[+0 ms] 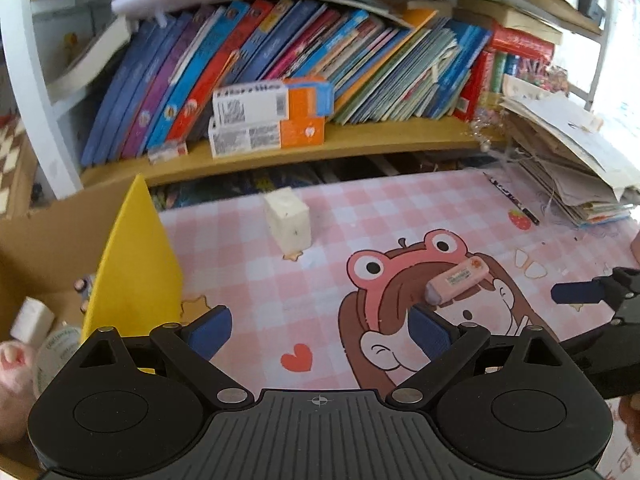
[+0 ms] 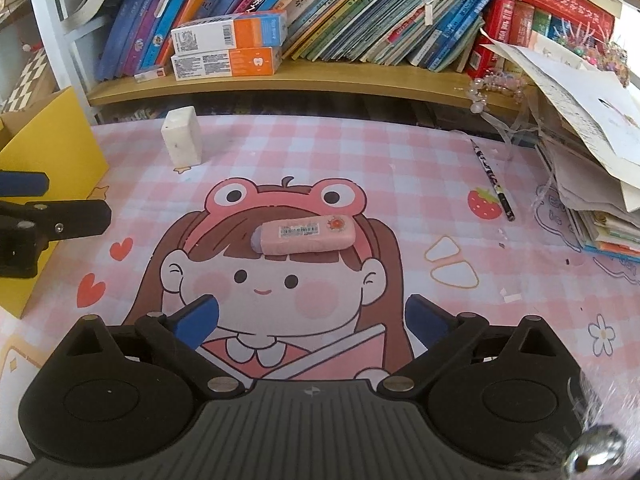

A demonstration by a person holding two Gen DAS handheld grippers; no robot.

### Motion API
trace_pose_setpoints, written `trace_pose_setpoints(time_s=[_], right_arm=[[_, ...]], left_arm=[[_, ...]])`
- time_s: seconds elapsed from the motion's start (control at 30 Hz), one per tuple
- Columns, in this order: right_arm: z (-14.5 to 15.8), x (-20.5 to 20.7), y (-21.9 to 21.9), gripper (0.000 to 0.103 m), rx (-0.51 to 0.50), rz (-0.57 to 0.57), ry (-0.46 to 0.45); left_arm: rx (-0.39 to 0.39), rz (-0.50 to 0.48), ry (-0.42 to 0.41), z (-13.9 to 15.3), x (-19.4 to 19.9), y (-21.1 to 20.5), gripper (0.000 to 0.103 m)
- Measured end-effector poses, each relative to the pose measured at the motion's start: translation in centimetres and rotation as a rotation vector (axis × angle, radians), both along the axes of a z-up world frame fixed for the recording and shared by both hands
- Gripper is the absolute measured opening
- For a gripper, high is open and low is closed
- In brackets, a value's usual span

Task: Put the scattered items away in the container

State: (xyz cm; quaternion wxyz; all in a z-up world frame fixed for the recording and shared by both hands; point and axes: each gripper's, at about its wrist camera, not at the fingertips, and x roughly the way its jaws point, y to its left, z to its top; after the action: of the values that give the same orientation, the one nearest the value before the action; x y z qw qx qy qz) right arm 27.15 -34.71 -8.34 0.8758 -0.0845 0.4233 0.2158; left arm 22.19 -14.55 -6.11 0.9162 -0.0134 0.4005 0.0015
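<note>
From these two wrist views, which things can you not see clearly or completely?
- Inside of the yellow cardboard box: left wrist view, mostly hidden by its own wall and the left gripper; contents blurred.
- Print on the pink sleeved eraser: right wrist view, too small to read.
- Stack of papers: cut by the right edge in both views.
- Lower shelf behind the pink checked mat: dark, its contents unreadable.
- Right gripper: body hides the near mat.

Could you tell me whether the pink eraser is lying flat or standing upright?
Lying flat: the pink eraser rests lengthwise on the pink checked cartoon mat.
</note>
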Motion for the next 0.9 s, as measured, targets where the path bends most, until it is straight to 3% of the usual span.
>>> trace_pose_setpoints(time_s=[0.13,0.43,0.73,0.9], right_arm=[[0.0,0.6,0.4,0.101,-0.001,0.007,-0.009],[-0.6,1.7,1.4,0.101,0.008,0.011,-0.013],[-1.4,2.9,2.1,0.101,-0.002,-0.002,-0.028],[-1.6,3.8,2.3,0.1,-0.002,-0.015,-0.045]], left_arm=[[-0.011,0.015,0.03,-0.3,1.0,0.2,0.097],[-0.027,0.037,0.012,-0.7,3.4,0.1,0.096],[0.021,-0.011,-0.004,-1.4,6.5,-0.8,0.095],[0.037,0.009,-0.018,-1.9,8.1,-0.6,0.092]])
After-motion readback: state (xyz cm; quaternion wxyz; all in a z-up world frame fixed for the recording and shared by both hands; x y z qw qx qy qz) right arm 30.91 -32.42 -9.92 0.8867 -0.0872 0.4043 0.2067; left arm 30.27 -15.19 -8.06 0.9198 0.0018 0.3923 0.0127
